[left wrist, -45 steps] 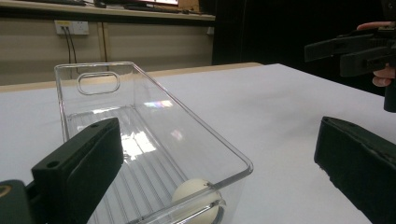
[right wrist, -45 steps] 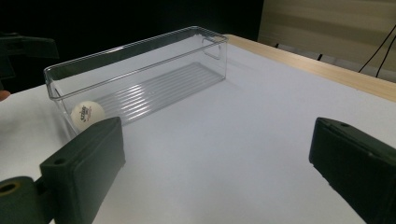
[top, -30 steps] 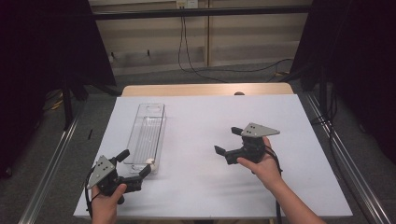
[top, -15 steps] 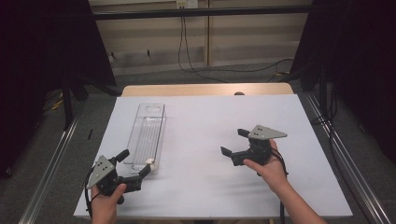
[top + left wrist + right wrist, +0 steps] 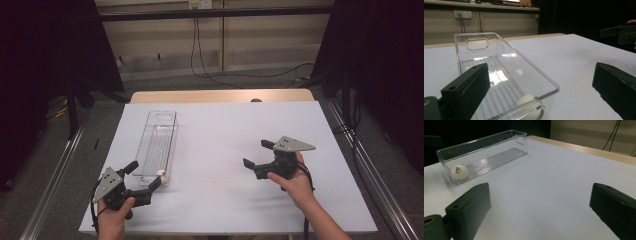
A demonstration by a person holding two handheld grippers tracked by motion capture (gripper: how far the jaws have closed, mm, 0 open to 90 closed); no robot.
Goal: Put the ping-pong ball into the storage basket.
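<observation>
A long clear plastic bin (image 5: 160,145) lies on the white table, left of centre. A white ping-pong ball (image 5: 160,173) rests inside at its near end, also seen as the ball (image 5: 529,106) and the ball (image 5: 459,171). My left gripper (image 5: 143,176) sits near the table's front left, open, its jaws spread on either side of the bin's near corner without touching it. My right gripper (image 5: 257,154) hovers over bare table at the right, open and holding nothing, pointing left toward the bin (image 5: 484,152).
The white table top (image 5: 225,130) ends in a wooden strip at the far edge. Metal rails run along both sides of the table. Cables hang down the far wall. The bin (image 5: 506,72) has a handle cutout at its far end.
My right gripper has drawn back to the right and toward the person, away from the bin. The left gripper and the ball have stayed put.
</observation>
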